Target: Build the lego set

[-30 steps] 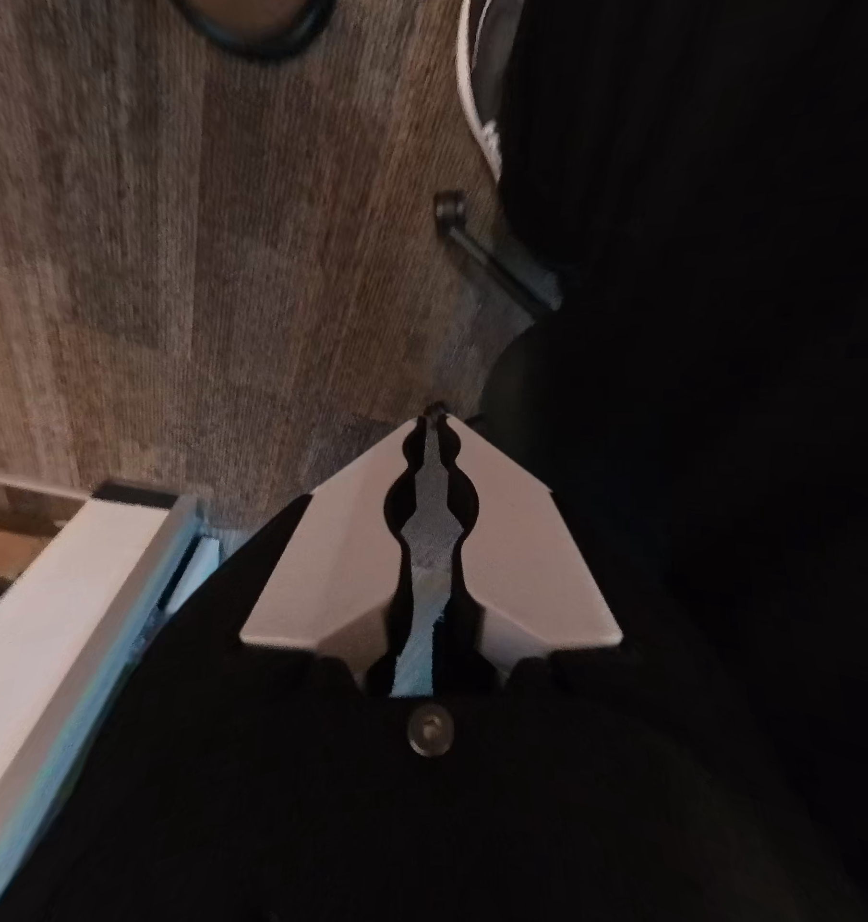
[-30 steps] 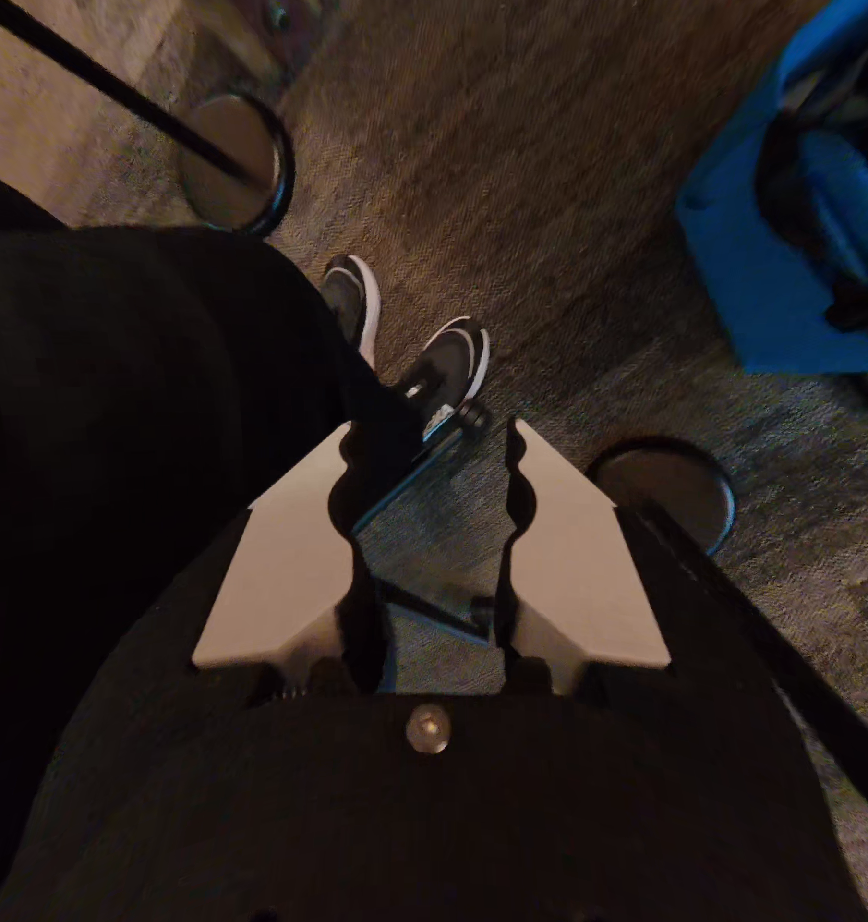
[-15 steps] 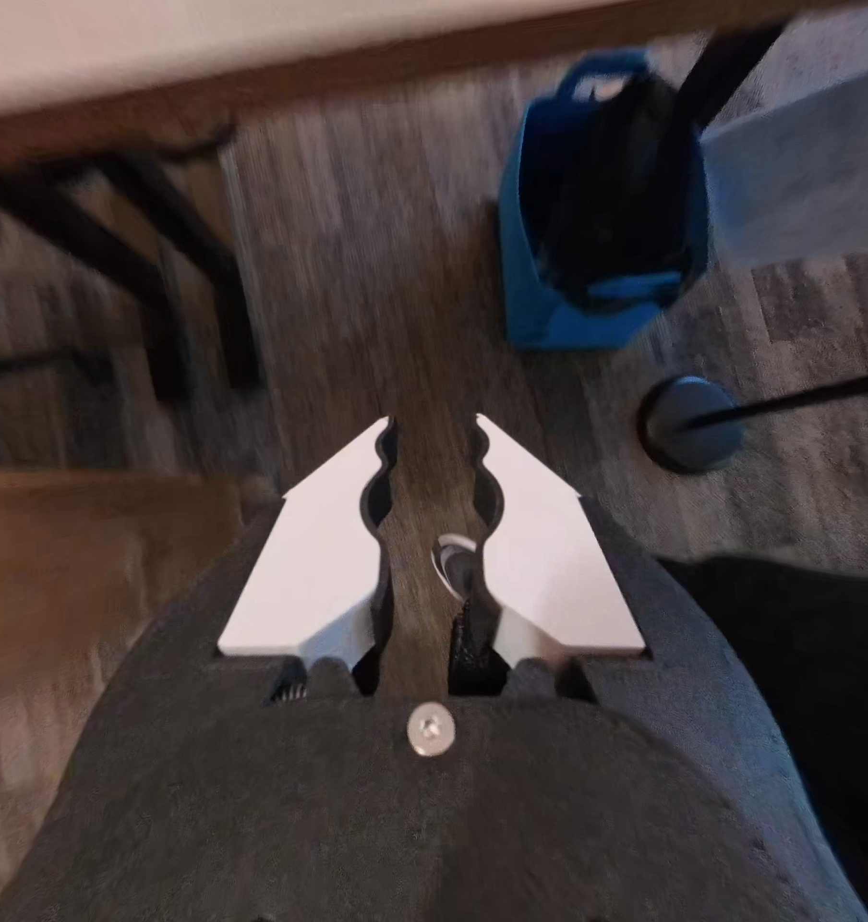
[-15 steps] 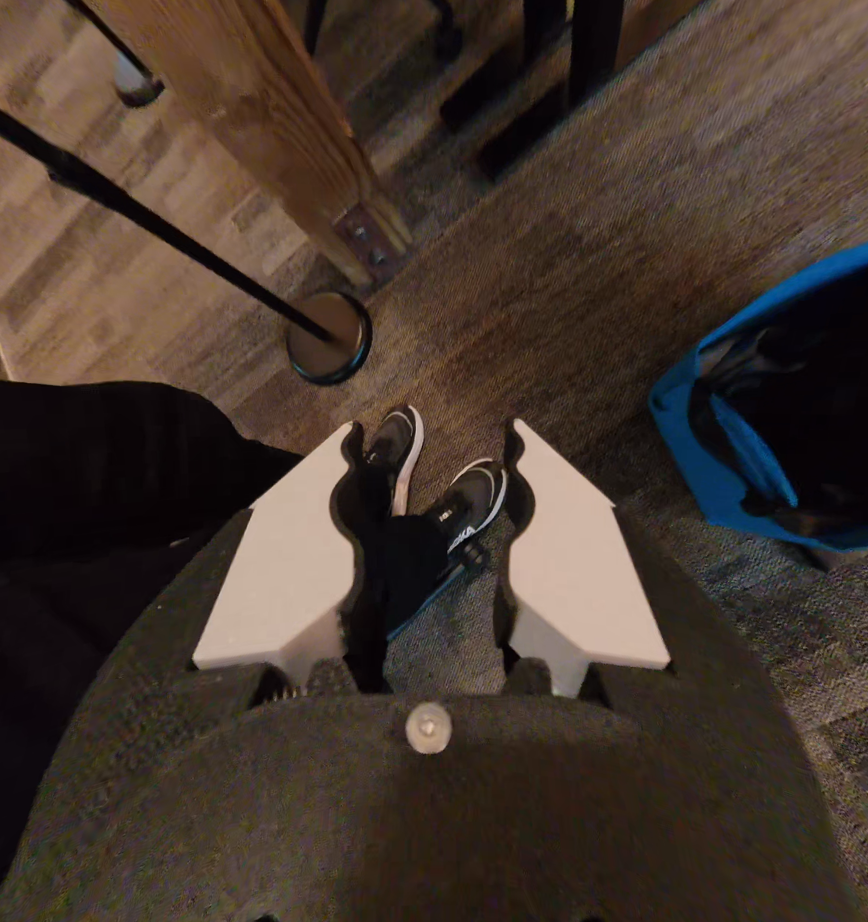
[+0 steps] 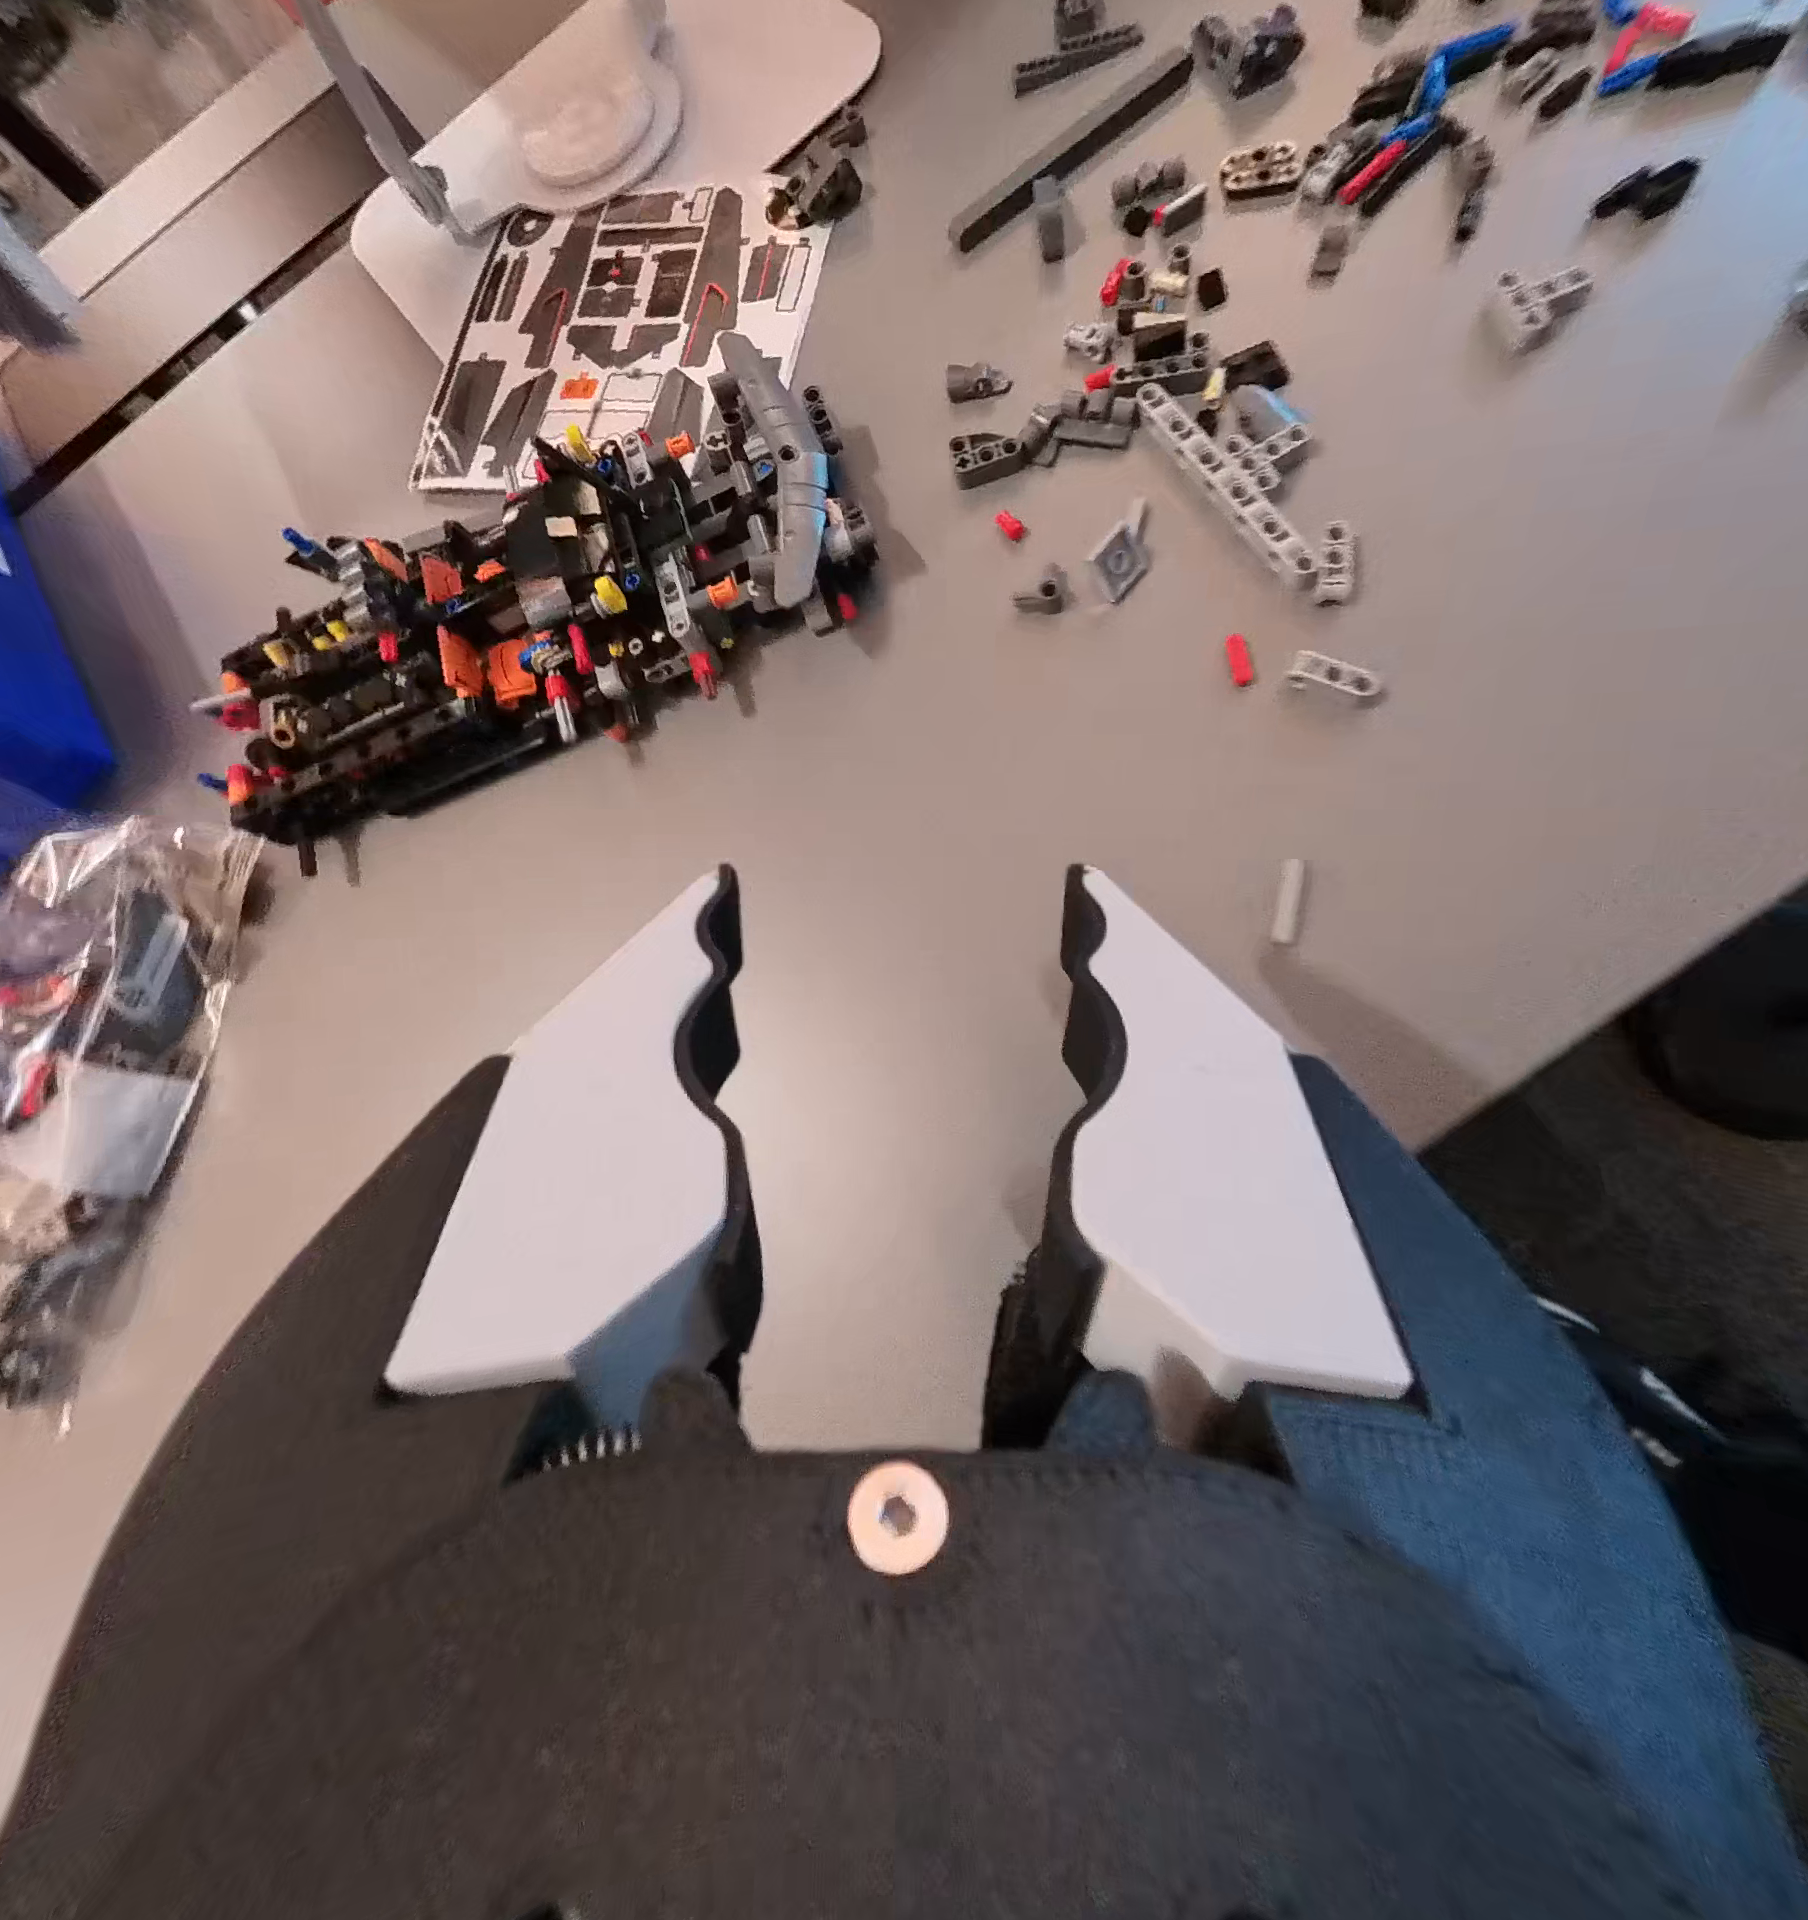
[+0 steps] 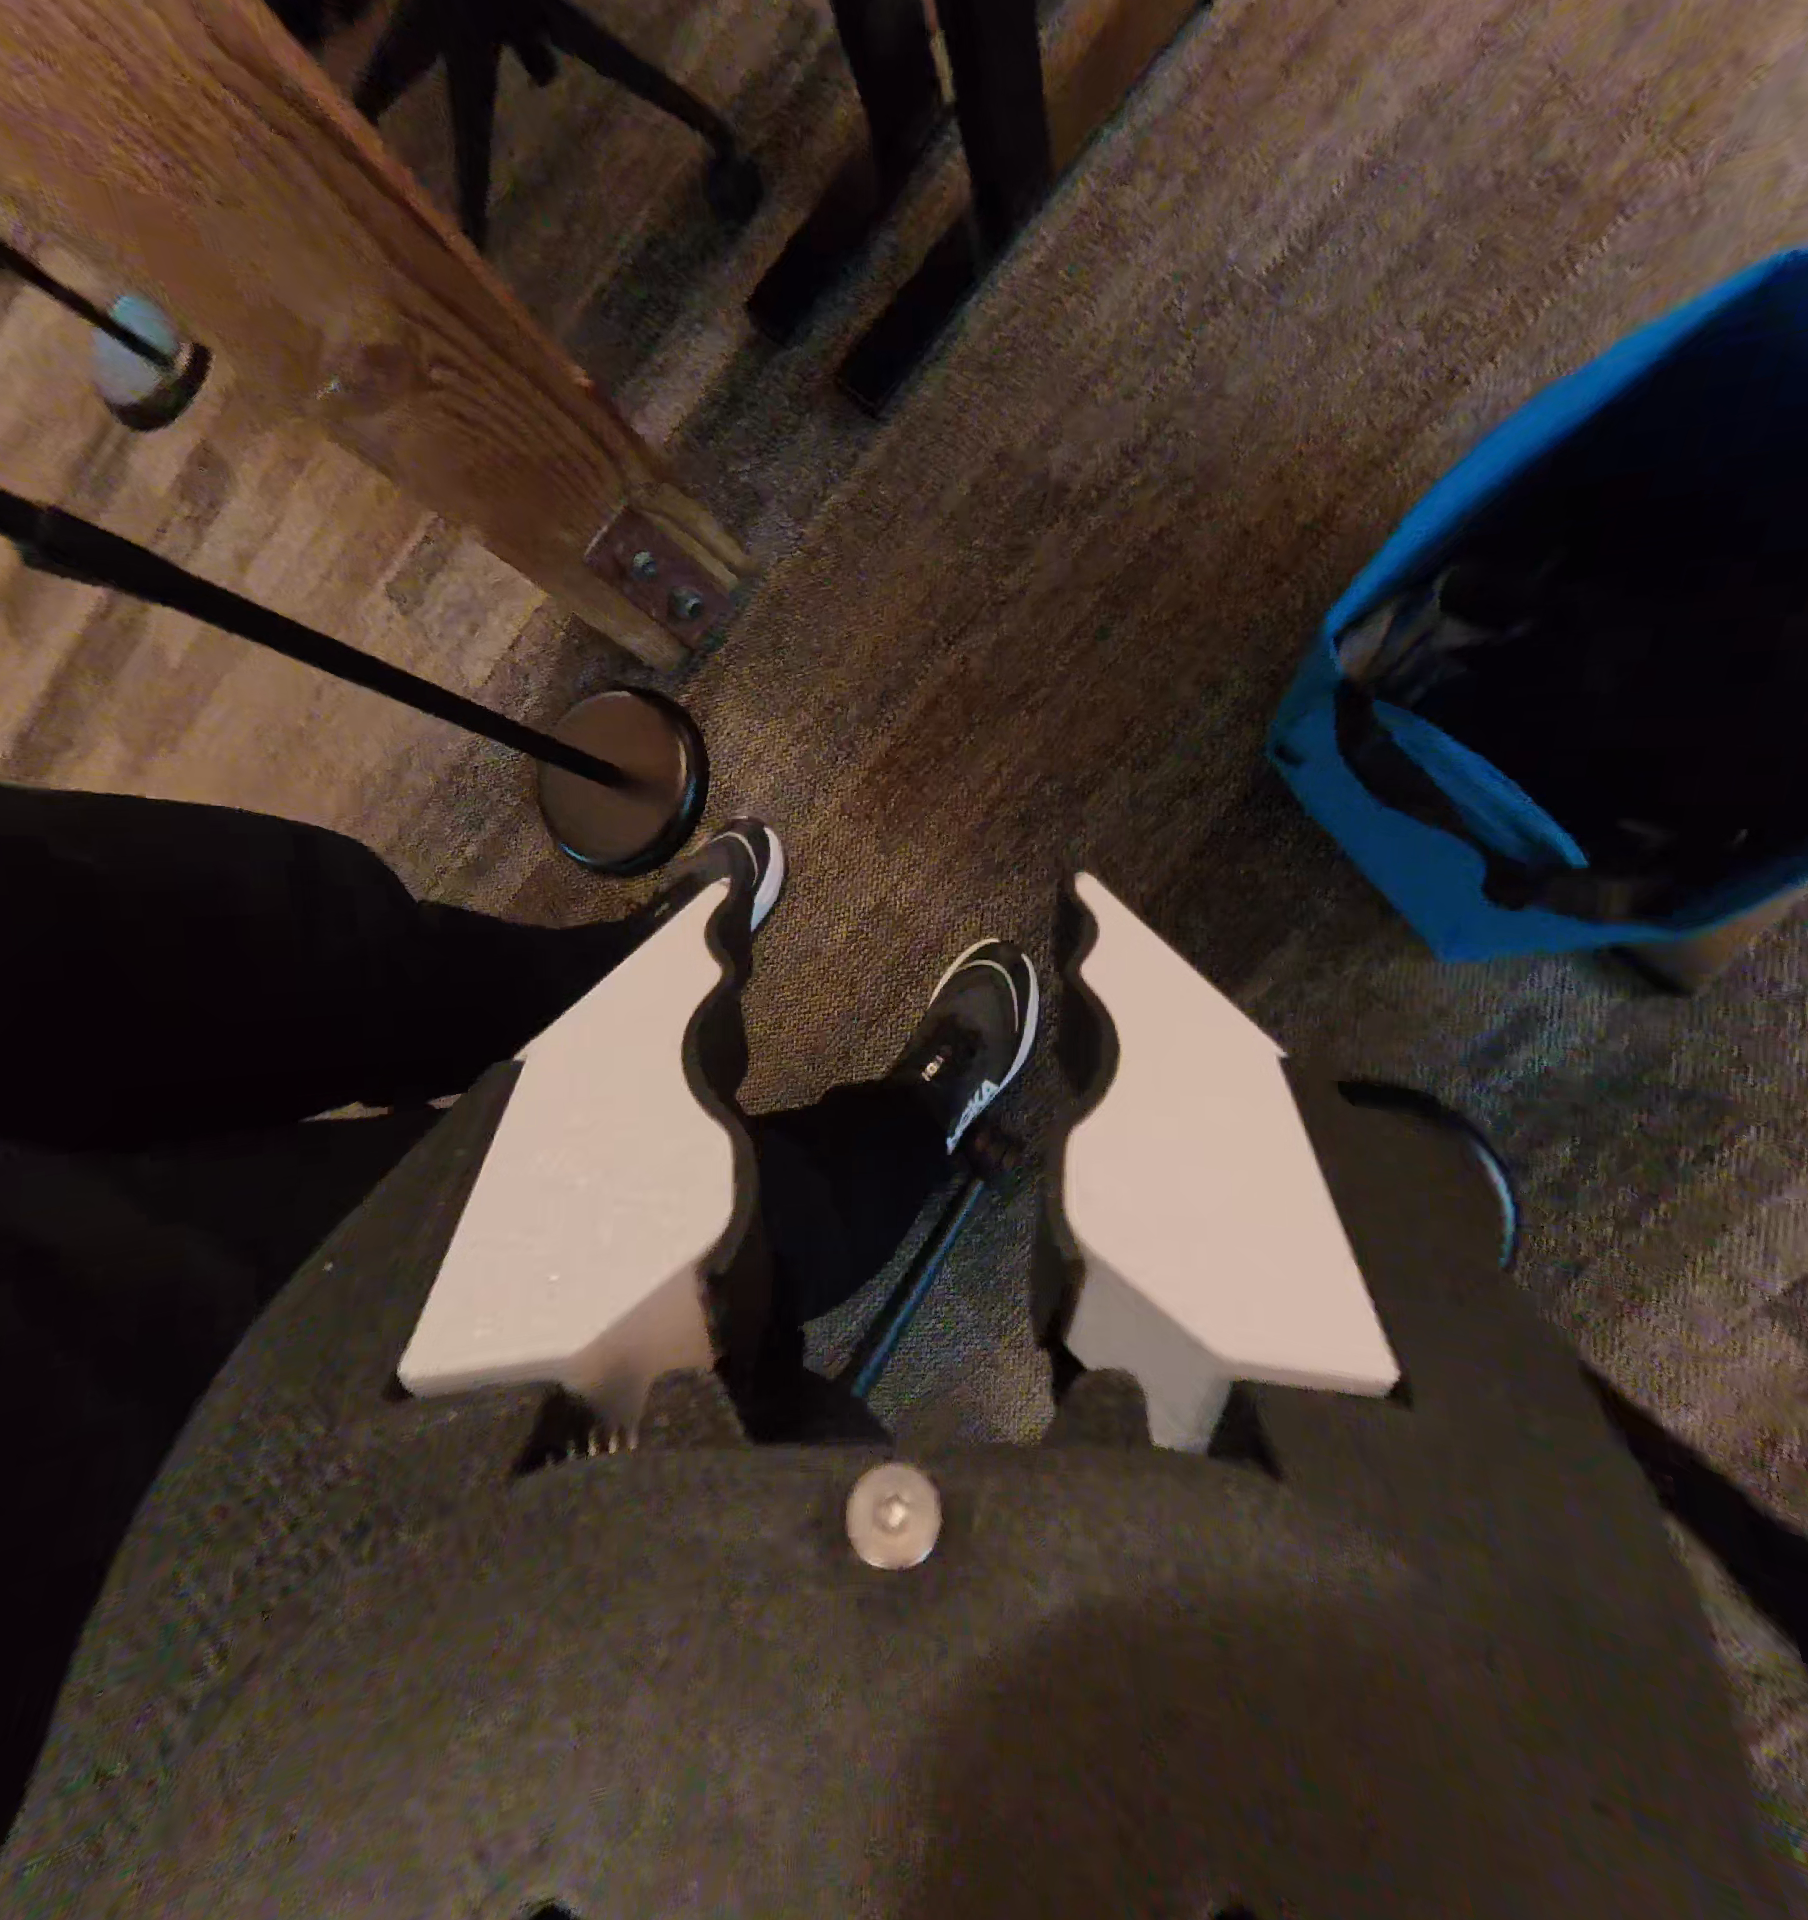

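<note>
1. The left gripper [image 5: 900, 883] hung over the table [image 5: 983, 769] with its jaws wide apart and nothing in them.
2. The half-built model [image 5: 536, 623] sat on the table ahead and to the left, well apart from the jaws. Loose parts [image 5: 1191, 436] lay scattered to its right, and a sticker sheet [image 5: 619, 322] lay just behind it.
3. The right gripper [image 6: 895, 894] pointed down at the carpet [image 6: 1087, 468], jaws apart and empty, with a shoe [image 6: 983, 1029] seen between them and a blue bin [image 6: 1451, 831] off to the right.
4. To do this step well, I think the left gripper should go slowly to one small part, line the jaws up on both sides of it, and close gently.
5. The right gripper should probably come up to the table to steady the model.
6. Half a second before, the left gripper looked at the floor with its jaws closer together. Now it looked at the table with them wider.
7. The right view had barely changed.
</note>
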A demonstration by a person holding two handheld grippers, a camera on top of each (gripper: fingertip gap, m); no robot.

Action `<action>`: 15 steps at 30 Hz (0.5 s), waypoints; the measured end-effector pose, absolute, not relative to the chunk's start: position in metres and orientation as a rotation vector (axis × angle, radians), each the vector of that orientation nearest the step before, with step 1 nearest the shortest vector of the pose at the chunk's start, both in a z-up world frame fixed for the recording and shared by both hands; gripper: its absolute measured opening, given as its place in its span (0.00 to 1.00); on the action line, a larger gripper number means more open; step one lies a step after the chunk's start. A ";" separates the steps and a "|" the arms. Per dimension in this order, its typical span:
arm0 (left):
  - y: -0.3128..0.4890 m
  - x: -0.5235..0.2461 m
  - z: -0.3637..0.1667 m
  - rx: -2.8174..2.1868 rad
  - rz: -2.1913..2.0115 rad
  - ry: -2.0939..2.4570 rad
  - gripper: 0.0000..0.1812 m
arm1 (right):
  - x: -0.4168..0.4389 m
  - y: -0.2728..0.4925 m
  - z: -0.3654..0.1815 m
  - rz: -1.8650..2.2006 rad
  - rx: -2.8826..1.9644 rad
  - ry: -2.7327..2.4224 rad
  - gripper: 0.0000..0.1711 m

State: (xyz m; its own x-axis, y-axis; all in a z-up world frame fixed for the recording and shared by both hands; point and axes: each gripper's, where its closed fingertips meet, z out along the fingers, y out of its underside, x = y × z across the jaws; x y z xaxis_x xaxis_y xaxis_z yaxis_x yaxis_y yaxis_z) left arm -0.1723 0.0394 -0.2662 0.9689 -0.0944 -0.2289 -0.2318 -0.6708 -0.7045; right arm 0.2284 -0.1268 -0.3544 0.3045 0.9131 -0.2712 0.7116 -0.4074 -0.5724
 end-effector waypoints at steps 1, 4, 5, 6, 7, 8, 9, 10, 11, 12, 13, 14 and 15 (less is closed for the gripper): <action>0.047 -0.178 -0.272 -2.309 0.229 0.240 0.34 | 0.234 -0.132 -0.356 0.790 -2.259 -1.425 0.33; 0.063 -0.190 -0.291 -2.309 0.219 0.246 0.34 | 0.249 -0.149 -0.357 0.731 -2.345 -1.273 0.32; 0.065 -0.194 -0.299 -2.316 0.239 0.273 0.34 | 0.253 -0.156 -0.358 0.712 -2.371 -1.226 0.32; 0.067 -0.199 -0.306 -2.322 0.277 0.305 0.34 | 0.257 -0.164 -0.360 0.696 -2.393 -1.186 0.32; 0.068 -0.201 -0.310 -2.322 0.288 0.325 0.34 | 0.259 -0.171 -0.363 0.683 -2.410 -1.147 0.32; 0.070 -0.202 -0.313 -2.316 0.286 0.339 0.34 | 0.259 -0.176 -0.367 0.679 -2.424 -1.112 0.31; 0.072 -0.205 -0.318 -2.309 0.298 0.361 0.33 | 0.258 -0.180 -0.371 0.675 -2.431 -1.088 0.31; 0.074 -0.208 -0.323 -2.305 0.312 0.377 0.33 | 0.256 -0.182 -0.377 0.663 -2.431 -1.085 0.32; 0.074 -0.210 -0.328 -2.306 0.311 0.387 0.33 | 0.252 -0.183 -0.383 0.650 -2.423 -1.094 0.33; 0.075 -0.213 -0.336 -2.309 0.311 0.396 0.33 | 0.247 -0.180 -0.388 0.647 -2.409 -1.093 0.35; 0.074 -0.217 -0.342 -2.311 0.327 0.406 0.33 | 0.239 -0.175 -0.393 0.656 -2.392 -1.084 0.37; 0.075 -0.219 -0.343 -2.285 0.325 0.407 0.31 | 0.231 -0.169 -0.400 0.662 -2.379 -1.082 0.39; 0.075 -0.221 -0.343 -2.260 0.320 0.407 0.30 | 0.222 -0.161 -0.409 0.661 -2.367 -1.087 0.40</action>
